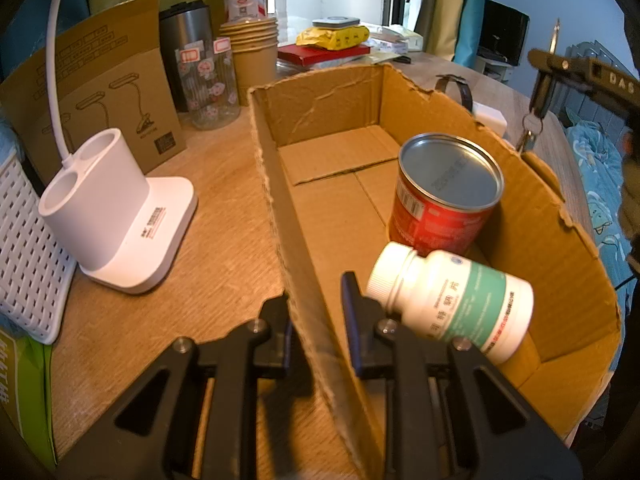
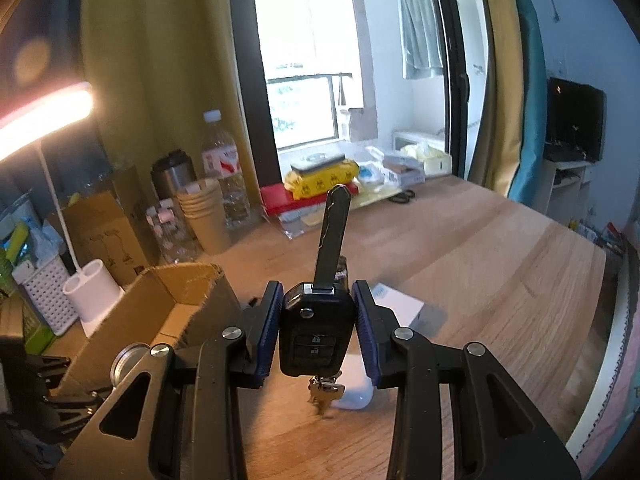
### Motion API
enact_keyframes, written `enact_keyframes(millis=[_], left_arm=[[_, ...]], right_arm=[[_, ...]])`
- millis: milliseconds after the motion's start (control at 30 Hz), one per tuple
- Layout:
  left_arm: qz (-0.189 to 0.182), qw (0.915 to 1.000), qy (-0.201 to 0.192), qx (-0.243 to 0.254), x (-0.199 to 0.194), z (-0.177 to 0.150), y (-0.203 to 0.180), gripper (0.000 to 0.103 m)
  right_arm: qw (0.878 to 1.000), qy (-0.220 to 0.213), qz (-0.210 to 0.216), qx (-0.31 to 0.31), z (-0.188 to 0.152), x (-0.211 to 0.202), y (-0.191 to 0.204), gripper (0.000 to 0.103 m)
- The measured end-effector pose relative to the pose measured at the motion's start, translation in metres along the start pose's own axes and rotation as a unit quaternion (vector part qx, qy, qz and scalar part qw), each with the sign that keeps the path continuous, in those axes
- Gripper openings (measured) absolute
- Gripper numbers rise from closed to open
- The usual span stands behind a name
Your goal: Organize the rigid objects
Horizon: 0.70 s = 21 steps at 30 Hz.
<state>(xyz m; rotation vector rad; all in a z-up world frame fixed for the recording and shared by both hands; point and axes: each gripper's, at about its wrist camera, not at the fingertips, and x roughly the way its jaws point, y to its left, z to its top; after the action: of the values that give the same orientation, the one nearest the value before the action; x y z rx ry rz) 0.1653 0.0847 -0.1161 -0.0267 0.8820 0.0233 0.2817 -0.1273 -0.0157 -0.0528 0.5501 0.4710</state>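
Cardboard box (image 1: 560, 220) holds a red tin can (image 1: 444, 200) and white pill bottle (image 1: 452, 300); left gripper (image 1: 316, 320) pinches its near wall. Right gripper (image 2: 316, 328) grasps a black car key (image 2: 316, 328) above the wooden table (image 2: 480, 264).

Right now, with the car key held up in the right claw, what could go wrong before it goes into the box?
1. The black flip car key is pinched only at its sides by the right claw, with small keys dangling below; it may twist or slip.
2. The brown cardboard box has torn, soft walls; the left claw grips one wall, which may bend.
3. The white pill bottle lies tilted against the red tin can; a dropped key could shift it.
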Motion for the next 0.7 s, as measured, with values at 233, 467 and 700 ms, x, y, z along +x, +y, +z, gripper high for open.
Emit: enact_keyframes(millis=[233,467,700], left_arm=[[0.000,1.0000,0.000,0.000,0.000,0.000,0.000,0.022],[0.001,1.0000,0.000,0.000,0.000,0.001,0.000,0.022],[0.002,1.0000,-0.001,0.002,0.000,0.002,0.000,0.022]], right_arm=[[0.999,-0.033,0.016,-0.017,0.021,-0.018,0.018,0.037],[0.996,-0.061,0.041,-0.047,0.042,-0.035,0.044,0.037],[0.992,-0.080,0.069,-0.074,0.061,-0.042,0.070,0.037]])
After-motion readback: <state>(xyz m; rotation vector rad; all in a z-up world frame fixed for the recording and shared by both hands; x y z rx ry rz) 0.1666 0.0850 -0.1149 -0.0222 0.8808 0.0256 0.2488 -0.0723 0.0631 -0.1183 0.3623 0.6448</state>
